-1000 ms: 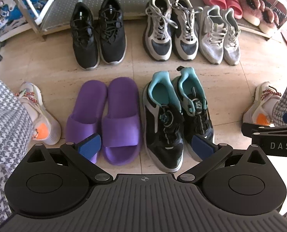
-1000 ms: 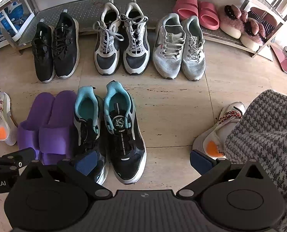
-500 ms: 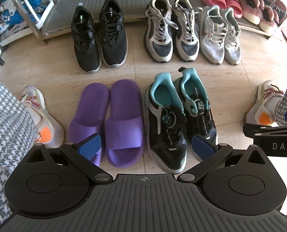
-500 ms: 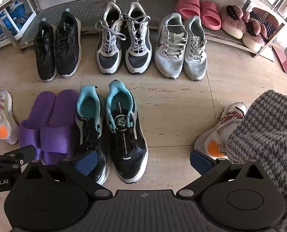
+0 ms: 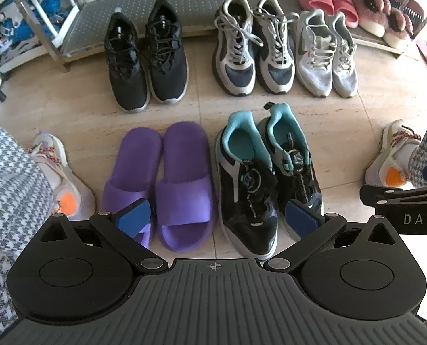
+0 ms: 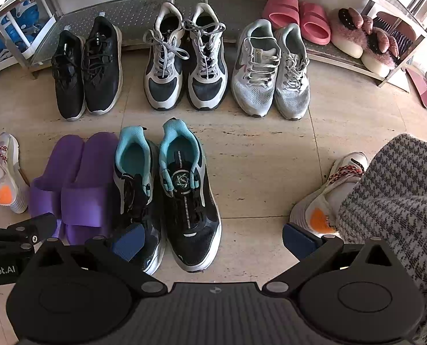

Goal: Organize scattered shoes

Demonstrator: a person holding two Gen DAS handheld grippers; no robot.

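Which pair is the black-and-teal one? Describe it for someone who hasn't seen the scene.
On the tiled floor, two rows of shoes sit before the metal rack. In the nearer row, right of the purple slides, are the black sneakers: teal linings, dial closures, no laces.

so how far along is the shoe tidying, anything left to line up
Mostly done, it seems. Back row paired: black sneakers, grey lace-ups, light grey runners. Front row paired: purple slides, teal-lined sneakers. In hand: nothing; left gripper and right gripper are open and empty. No loose shoe shows on the floor, so little appears left.
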